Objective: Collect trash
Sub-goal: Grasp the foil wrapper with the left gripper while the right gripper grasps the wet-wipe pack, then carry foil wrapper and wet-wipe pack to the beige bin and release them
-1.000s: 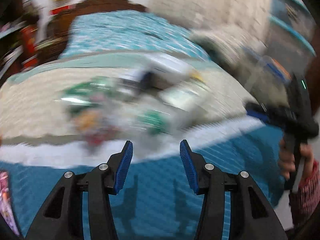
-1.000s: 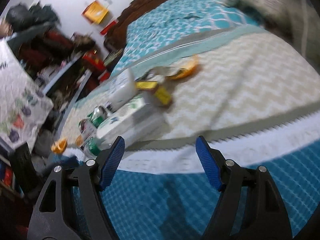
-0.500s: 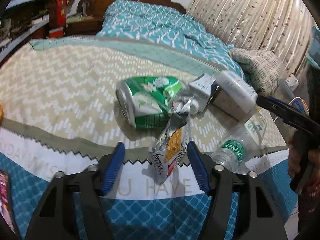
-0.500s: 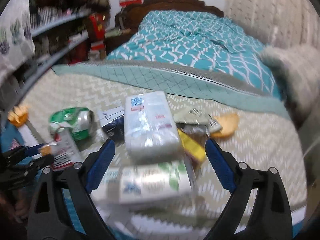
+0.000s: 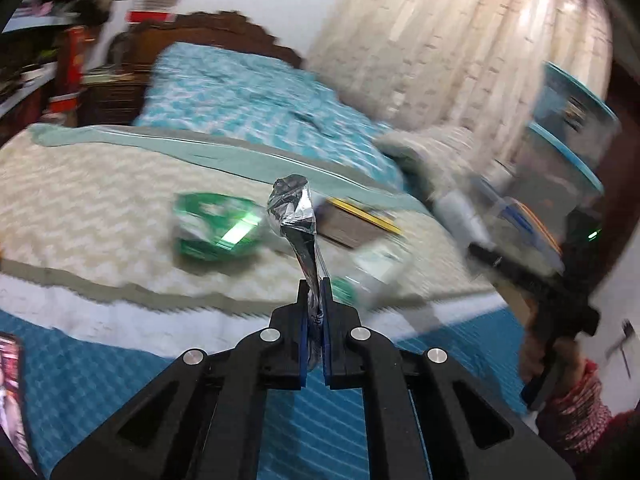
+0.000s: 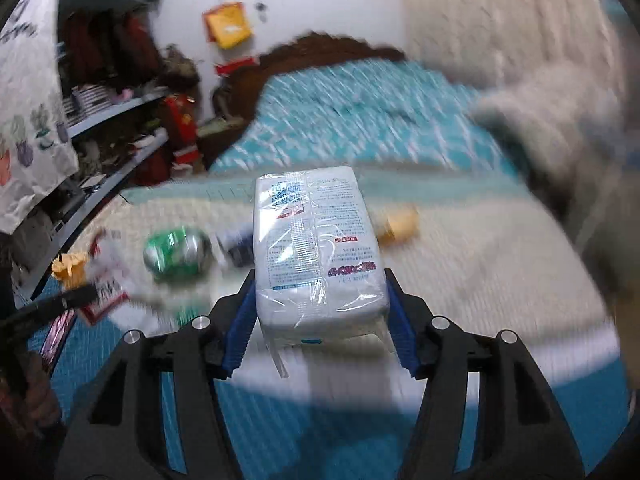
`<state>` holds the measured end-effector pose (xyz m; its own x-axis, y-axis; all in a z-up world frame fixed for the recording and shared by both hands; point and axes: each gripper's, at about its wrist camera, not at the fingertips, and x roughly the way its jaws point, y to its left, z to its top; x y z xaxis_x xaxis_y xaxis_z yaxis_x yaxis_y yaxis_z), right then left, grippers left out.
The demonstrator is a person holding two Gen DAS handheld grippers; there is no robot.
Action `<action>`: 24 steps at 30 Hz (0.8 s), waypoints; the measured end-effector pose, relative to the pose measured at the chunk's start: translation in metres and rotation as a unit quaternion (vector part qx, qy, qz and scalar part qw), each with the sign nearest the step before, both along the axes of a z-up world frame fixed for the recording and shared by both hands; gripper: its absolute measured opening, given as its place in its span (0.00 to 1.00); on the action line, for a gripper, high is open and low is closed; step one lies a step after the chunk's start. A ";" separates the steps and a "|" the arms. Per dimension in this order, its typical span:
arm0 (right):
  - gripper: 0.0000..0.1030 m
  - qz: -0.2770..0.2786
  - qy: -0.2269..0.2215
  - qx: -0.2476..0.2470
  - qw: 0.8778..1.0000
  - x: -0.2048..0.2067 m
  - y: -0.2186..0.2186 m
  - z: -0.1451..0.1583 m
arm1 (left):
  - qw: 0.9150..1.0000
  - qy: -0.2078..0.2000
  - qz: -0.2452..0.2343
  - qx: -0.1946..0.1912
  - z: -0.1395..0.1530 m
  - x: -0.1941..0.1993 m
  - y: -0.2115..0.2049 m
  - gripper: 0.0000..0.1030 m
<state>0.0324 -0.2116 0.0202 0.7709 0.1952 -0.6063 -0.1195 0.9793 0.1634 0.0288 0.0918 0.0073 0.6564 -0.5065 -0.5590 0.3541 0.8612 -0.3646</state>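
My left gripper (image 5: pixel 315 300) is shut on a crumpled silver foil wrapper (image 5: pixel 296 220) and holds it up above the bed. My right gripper (image 6: pixel 320 312) is shut on a white plastic-wrapped tissue pack (image 6: pixel 316 240), lifted off the bed. A green can (image 5: pixel 216 232) lies on the cream blanket; it also shows in the right wrist view (image 6: pixel 176 250). A plastic bottle with a green cap (image 5: pixel 372 268) and a flat box (image 5: pixel 352 224) lie right of the can, blurred. An orange-yellow piece (image 6: pixel 400 224) lies behind the pack.
The trash lies on a bed with a cream zigzag blanket (image 5: pixel 80 208) and a teal cover (image 5: pixel 100 380). A clear storage bin (image 5: pixel 568 168) stands at the right. Cluttered shelves (image 6: pixel 100 120) line the left. A grey pillow (image 6: pixel 552 120) lies at the right.
My left gripper closed on the foil wrapper and lifted it. My right gripper closed on the tissue pack and lifted it off the pile. Both views are blurred by motion.
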 end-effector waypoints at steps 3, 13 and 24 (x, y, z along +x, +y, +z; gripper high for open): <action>0.59 -0.029 0.053 -0.001 0.998 -0.028 -0.015 -0.031 | 0.998 0.025 -0.049 -0.003 -0.014 -0.006 -0.031 0.04; 0.77 -0.011 0.115 0.042 0.992 -0.070 -0.012 -0.076 | 0.988 0.109 -0.109 0.032 -0.069 -0.010 -0.102 0.05; 0.56 -0.028 0.109 0.241 0.964 -0.068 -0.077 -0.071 | 0.987 0.125 -0.103 0.024 -0.080 -0.010 -0.093 0.05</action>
